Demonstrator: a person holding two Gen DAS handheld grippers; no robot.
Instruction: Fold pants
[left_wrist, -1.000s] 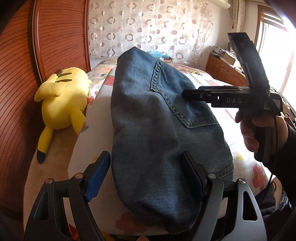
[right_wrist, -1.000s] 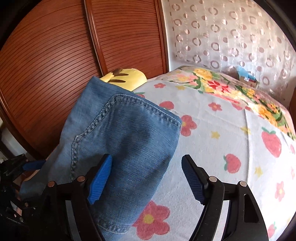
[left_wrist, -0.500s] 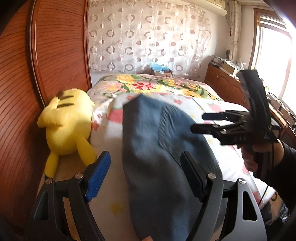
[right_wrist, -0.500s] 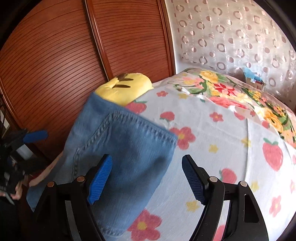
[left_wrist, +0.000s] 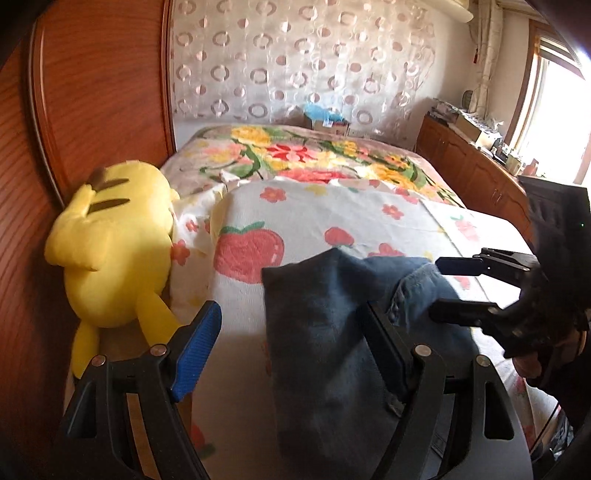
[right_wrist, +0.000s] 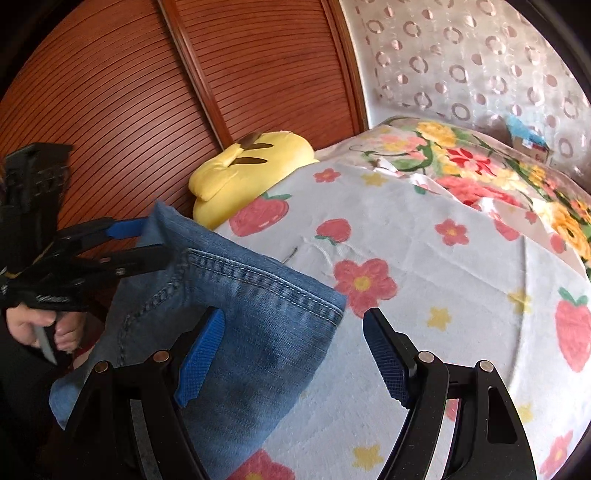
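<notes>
Folded blue jeans lie on the strawberry-print bedspread near its front edge. Their stitched hem corner points toward the bed's middle. My left gripper is open above the fold's near end. Denim runs under its right finger and nothing is pinched. In the right wrist view the left gripper sits at the jeans' far-left edge, held by a hand. My right gripper is open over the jeans' right corner, pads apart. The right gripper also shows open beside the fabric.
A yellow plush toy lies against the wooden headboard on the left. A floral blanket covers the far end of the bed, with a small box and a patterned curtain behind. Wooden cabinets line the right under a window.
Both grippers have drawn back toward the bed's front edge, still open. The jeans stay lying where they were, and more bedspread shows beyond them.
</notes>
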